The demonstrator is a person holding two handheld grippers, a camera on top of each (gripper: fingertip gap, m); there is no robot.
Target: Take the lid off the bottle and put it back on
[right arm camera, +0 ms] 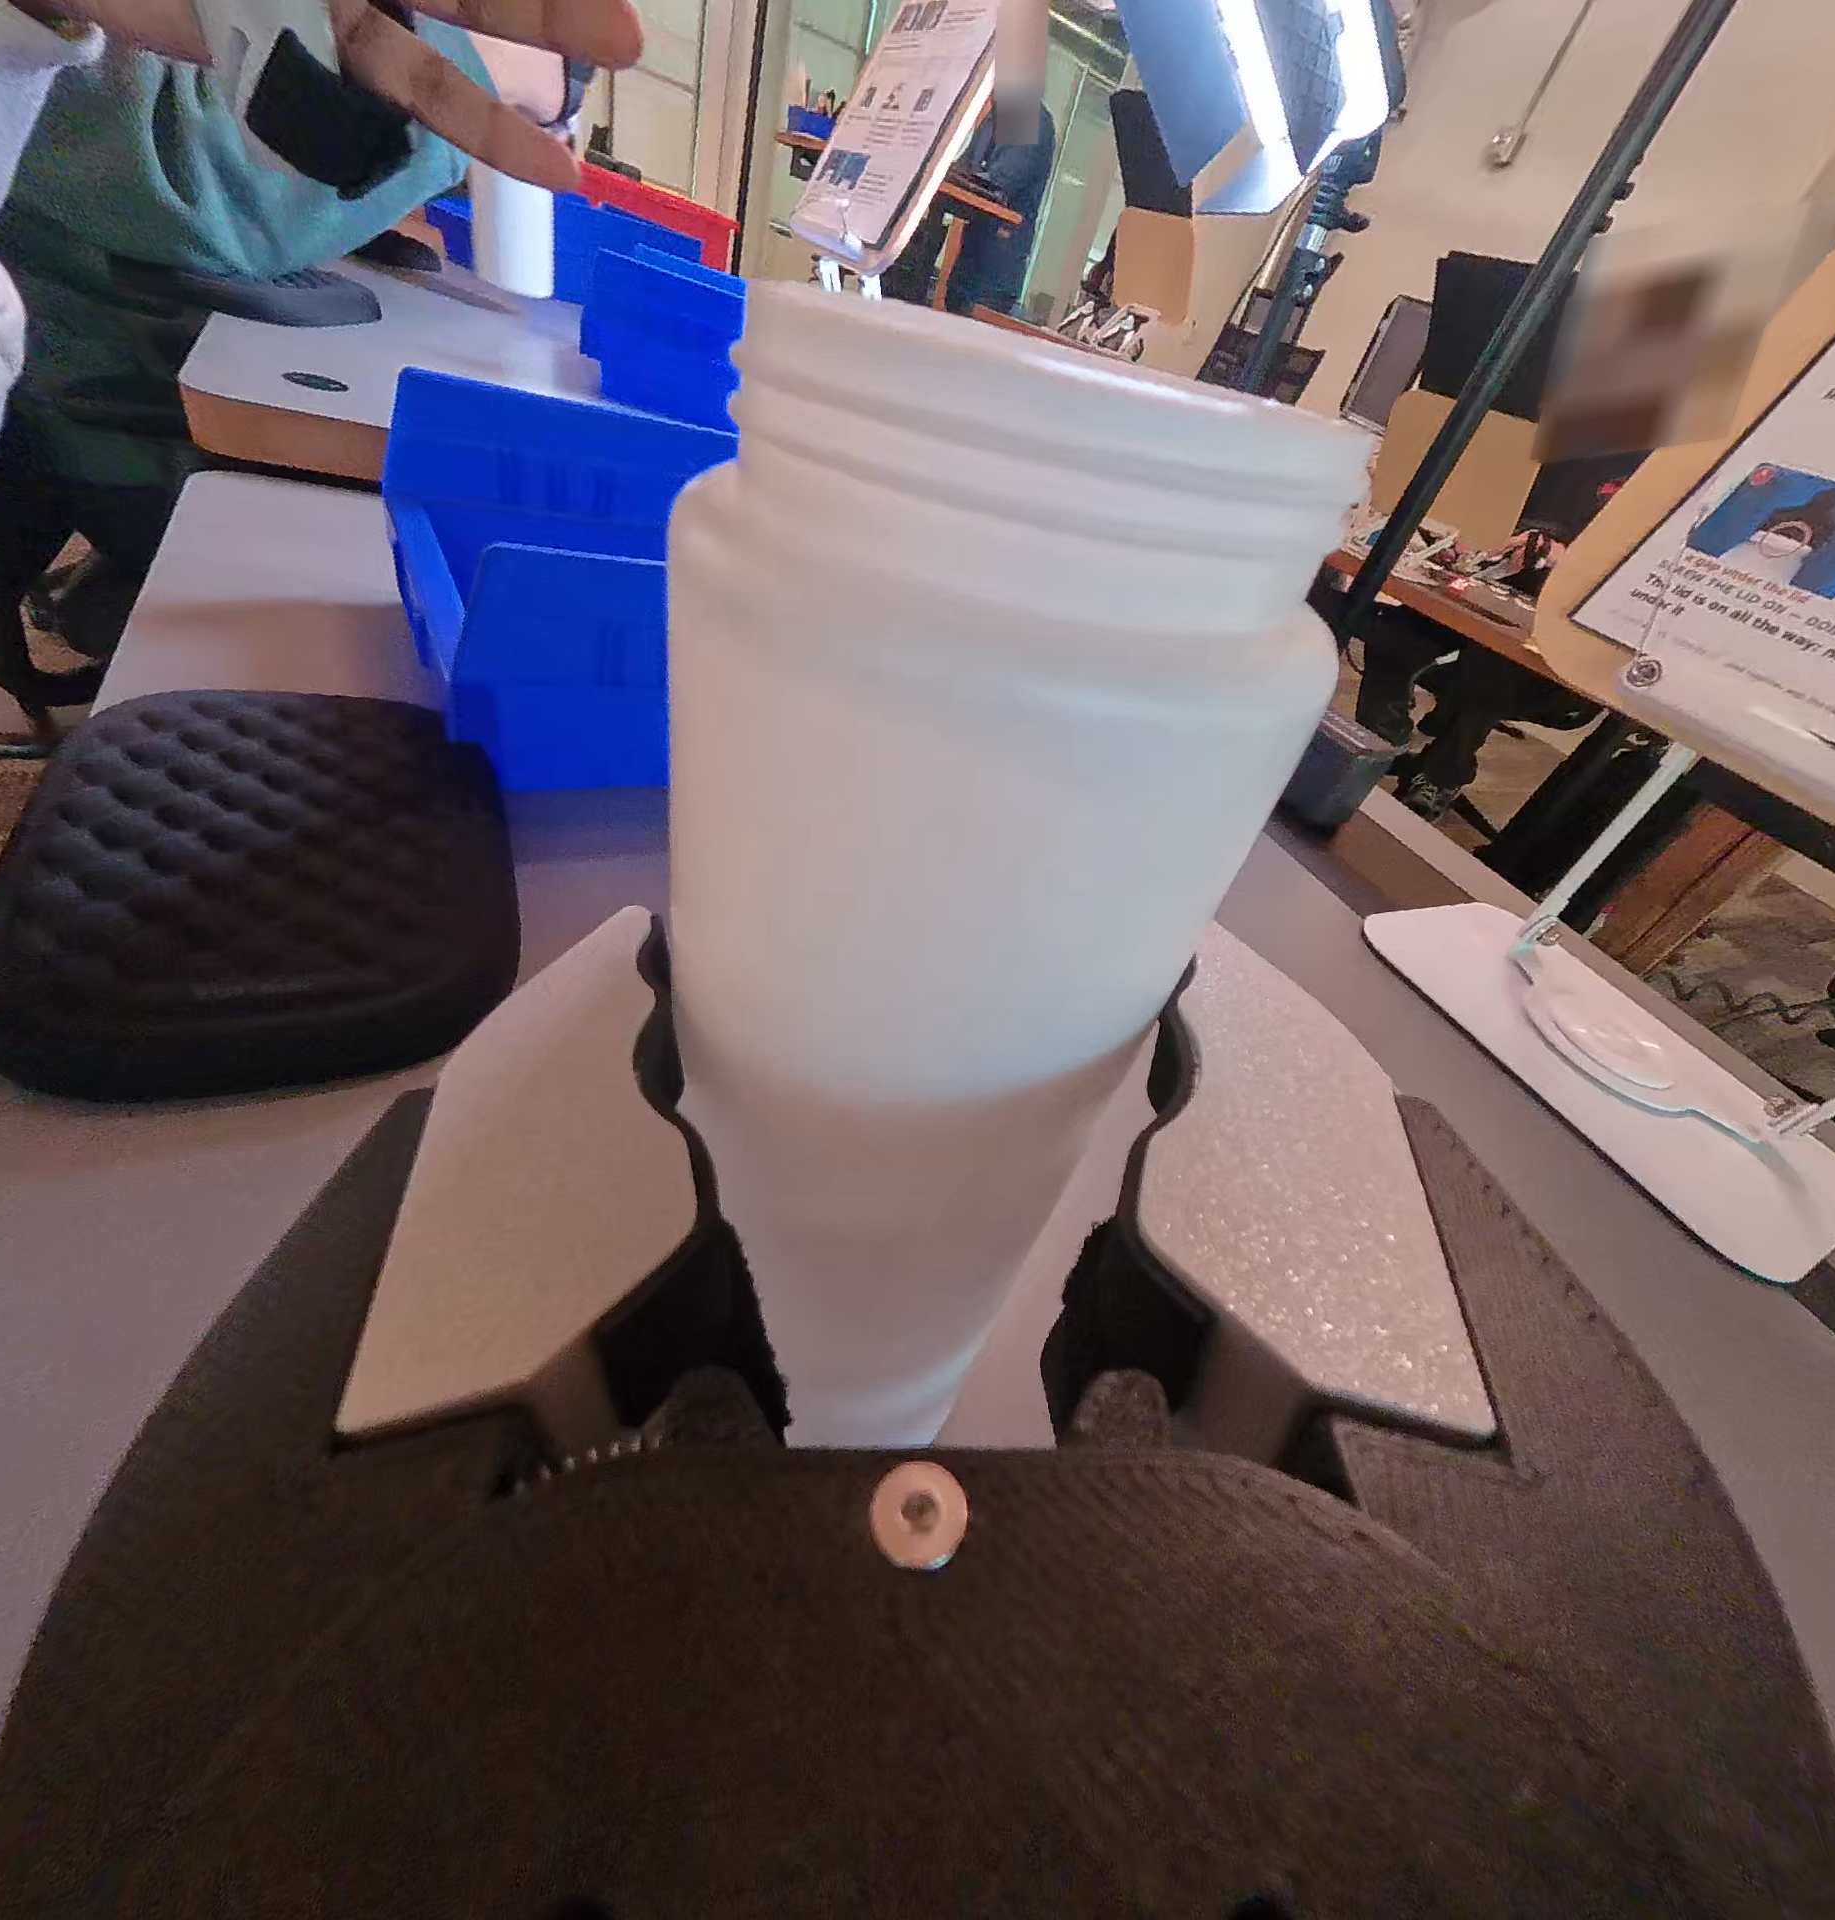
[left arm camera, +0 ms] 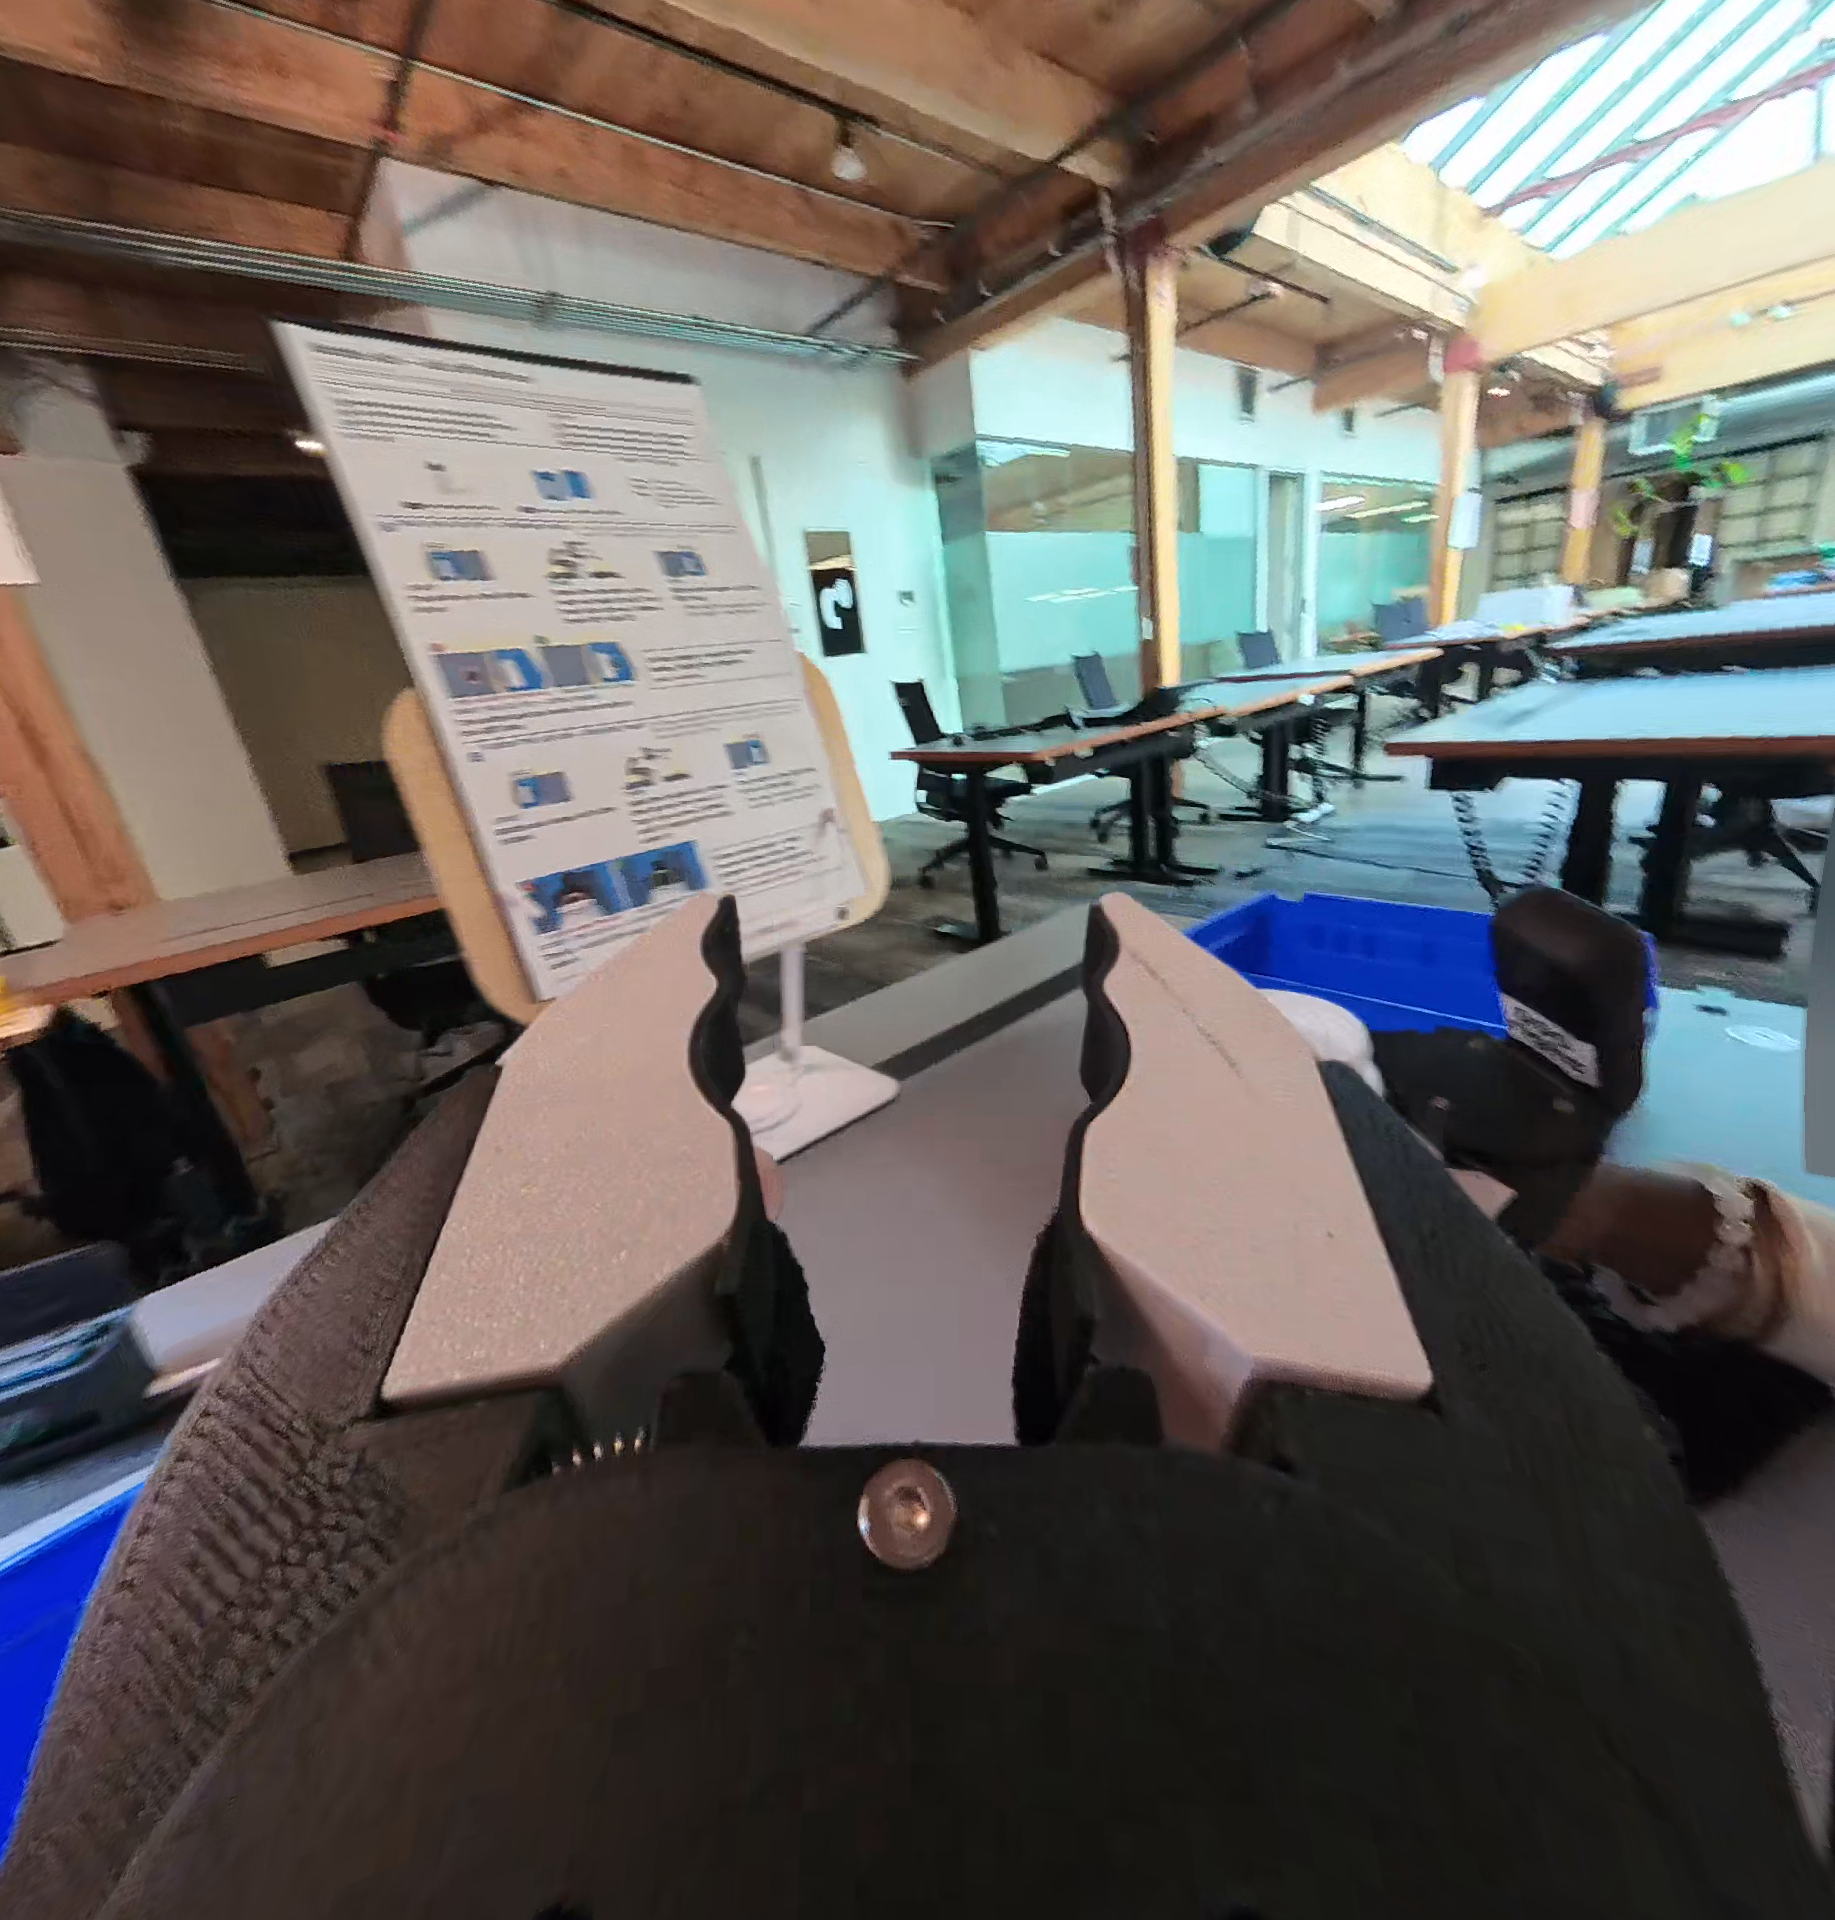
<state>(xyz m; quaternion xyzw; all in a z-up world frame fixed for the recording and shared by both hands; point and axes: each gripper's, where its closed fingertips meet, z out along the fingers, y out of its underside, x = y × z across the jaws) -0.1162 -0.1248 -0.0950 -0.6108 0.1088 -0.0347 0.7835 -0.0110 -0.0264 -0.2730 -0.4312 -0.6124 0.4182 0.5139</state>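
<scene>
In the right wrist view a white plastic bottle (right arm camera: 996, 727) stands upright on the grey table (right arm camera: 165, 1247). Its lid is off and the threaded neck (right arm camera: 1048, 436) is bare. My right gripper (right arm camera: 923, 945) is shut on the bottle's lower body, one finger on each side. In the left wrist view my left gripper (left arm camera: 911, 920) is open and empty, raised over the grey table (left arm camera: 923, 1299). The right gripper (left arm camera: 1557, 1039) shows farther off at the right, with a sliver of the white bottle (left arm camera: 1313, 1023) beside it. No lid shows in either view.
Blue bins (right arm camera: 560, 582) stand behind the bottle, and a black quilted cushion (right arm camera: 238, 894) lies to its left. An instruction sheet on a white stand (left arm camera: 580, 665) stands ahead of the left gripper; its base (right arm camera: 1619, 1091) lies right of the bottle. A person's hand (right arm camera: 477, 94) is at the upper left. My right fingertips sit around 25 cm from my left ones.
</scene>
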